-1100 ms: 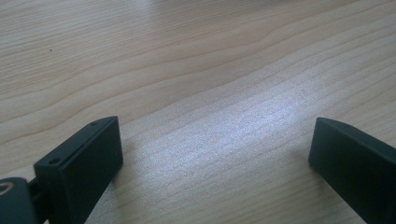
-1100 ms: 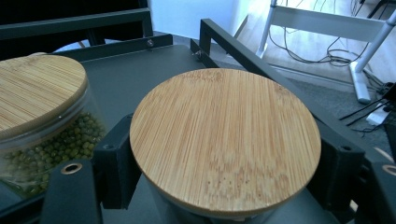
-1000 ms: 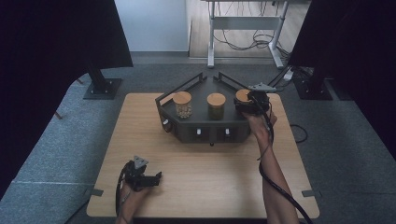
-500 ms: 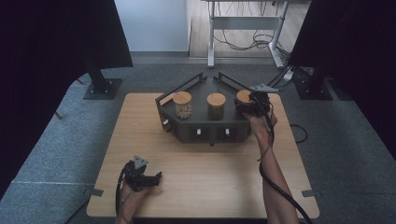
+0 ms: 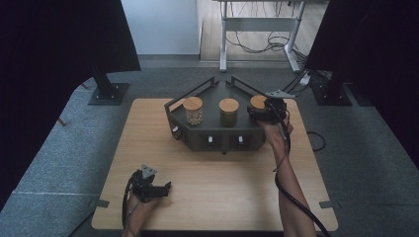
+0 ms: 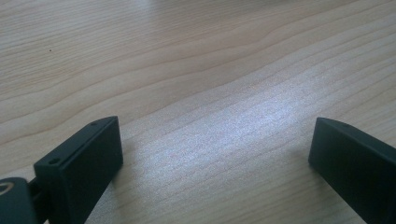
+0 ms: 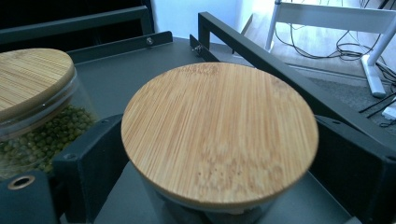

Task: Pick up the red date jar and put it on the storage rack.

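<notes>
In the high view we see the right gripper point(image 5: 263, 111) at the upper right of the centre, reaching over the right end of a black angular tray point(image 5: 217, 140) that stands on the far half of the light wooden desk point(image 5: 232, 187). Three glass jars with round bamboo lids stand in a row in the tray. The right jar point(image 5: 256, 101) sits just at the gripper's tip, the middle jar point(image 5: 229, 112) holds something dark green, and the left jar point(image 5: 193, 110) holds pale, roundish pieces.

In the right gripper view, the right jar's bamboo lid point(image 7: 219, 133) lies across the centre of the frame, with one black jaw at the lower left and the other at the lower right, on either side of the glass body below the lid. The jaws have just been opening, with the jar between them; we see a narrow gap on the left side, so they now stand apart around the jar rather than pressing on it. At the left edge of that view the middle jar shows green peas through its glass.

The left gripper point(image 5: 153, 187) rests at the lower left of the high view, low over the bare desk and well apart from the tray. In the left gripper view its jaws stand wide apart with wood grain between them.
</notes>
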Demonstrator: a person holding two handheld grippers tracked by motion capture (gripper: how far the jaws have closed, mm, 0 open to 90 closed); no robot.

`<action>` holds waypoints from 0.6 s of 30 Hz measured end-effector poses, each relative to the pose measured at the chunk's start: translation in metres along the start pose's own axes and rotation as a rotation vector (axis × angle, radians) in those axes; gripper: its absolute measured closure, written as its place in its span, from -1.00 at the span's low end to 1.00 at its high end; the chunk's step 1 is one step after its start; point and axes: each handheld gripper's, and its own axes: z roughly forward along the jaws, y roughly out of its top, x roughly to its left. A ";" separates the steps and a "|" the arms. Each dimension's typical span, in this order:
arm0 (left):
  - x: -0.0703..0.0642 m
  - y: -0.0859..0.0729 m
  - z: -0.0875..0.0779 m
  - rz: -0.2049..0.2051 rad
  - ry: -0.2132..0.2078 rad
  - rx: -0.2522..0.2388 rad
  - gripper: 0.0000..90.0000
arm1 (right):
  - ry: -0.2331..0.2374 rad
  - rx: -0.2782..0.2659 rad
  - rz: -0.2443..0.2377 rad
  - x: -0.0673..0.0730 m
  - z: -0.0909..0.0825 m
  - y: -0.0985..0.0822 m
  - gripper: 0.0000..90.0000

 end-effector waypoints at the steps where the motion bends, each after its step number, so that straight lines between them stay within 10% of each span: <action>1: 0.000 0.000 0.000 0.000 0.000 0.000 -0.94 | 0.000 -0.004 -0.002 0.000 -0.001 0.000 -0.84; 18: 0.000 0.000 0.000 0.000 0.000 0.000 -0.94 | -0.003 -0.058 -0.027 0.000 -0.027 0.000 -0.79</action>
